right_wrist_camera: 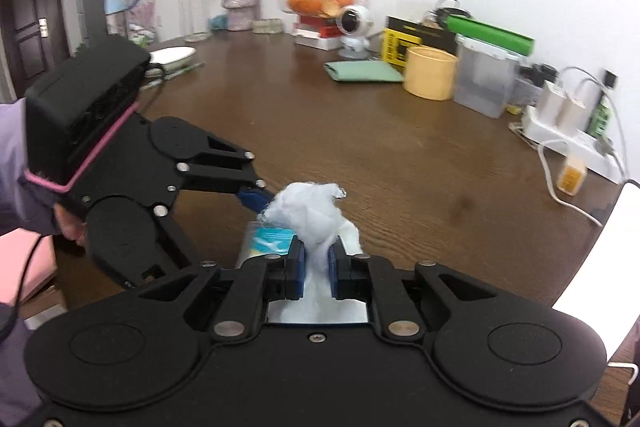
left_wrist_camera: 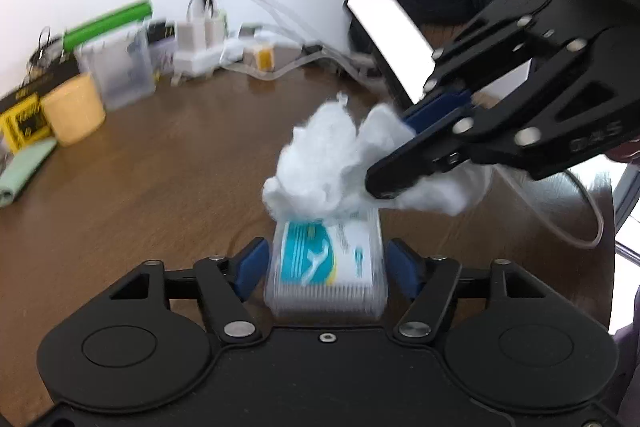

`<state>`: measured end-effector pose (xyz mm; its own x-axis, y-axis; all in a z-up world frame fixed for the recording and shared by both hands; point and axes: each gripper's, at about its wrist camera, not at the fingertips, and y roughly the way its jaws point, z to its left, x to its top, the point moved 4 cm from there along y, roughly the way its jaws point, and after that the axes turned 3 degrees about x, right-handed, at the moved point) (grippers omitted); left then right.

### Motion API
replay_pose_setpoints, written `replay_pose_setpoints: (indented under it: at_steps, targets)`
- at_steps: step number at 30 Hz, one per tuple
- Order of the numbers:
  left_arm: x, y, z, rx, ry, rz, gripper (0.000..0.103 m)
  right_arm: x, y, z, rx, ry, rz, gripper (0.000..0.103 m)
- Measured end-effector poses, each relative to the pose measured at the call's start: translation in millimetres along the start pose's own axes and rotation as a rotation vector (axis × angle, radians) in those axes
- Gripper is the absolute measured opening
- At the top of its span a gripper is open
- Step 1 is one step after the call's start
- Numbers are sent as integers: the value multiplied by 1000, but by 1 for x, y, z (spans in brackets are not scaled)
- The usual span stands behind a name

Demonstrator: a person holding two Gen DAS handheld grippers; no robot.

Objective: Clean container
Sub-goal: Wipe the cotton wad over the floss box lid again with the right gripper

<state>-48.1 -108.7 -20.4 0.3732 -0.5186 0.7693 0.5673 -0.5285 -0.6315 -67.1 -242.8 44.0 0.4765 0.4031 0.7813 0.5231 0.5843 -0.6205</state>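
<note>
Left gripper [left_wrist_camera: 326,263] sits wide around the clear box [left_wrist_camera: 326,267] on the brown counter [left_wrist_camera: 160,167], blue pads just beside its two sides; whether they touch is unclear. Right gripper [right_wrist_camera: 316,259] comes in from the right, clamped tight on a crumpled white tissue [right_wrist_camera: 308,211], and the wad rests against the box's far edge. Far back by the wall stand a yellow cup [right_wrist_camera: 430,73] and a power strip [right_wrist_camera: 568,143].
</note>
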Motion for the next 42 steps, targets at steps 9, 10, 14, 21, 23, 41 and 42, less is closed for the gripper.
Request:
replay_pose_setpoints:
  at_steps: [9, 10, 14, 21, 23, 41, 42]
  targets:
    - [4, 8, -3, 91, 11, -40, 57, -3, 26, -4, -55, 20, 3, 13]
    - [6, 10, -1, 101, -6, -36, 57, -3, 27, -6, -66, 30, -5, 16]
    - [11, 17, 1, 145, -44, -29, 58, -1, 23, -6, -89, 28, -22, 35]
    - [13, 17, -15, 265, 47, -51, 60, 10, -4, -15, -126, 115, -125, 44]
    - [13, 17, -15, 271, 53, -54, 60, 9, -3, -23, -158, 197, -134, 44]
    - [12, 17, -5, 220, -14, -40, 60, -5, 25, -37, -198, 408, -102, 43]
    - [12, 17, -5, 218, -16, -39, 60, -5, 27, -36, -187, 402, -91, 43]
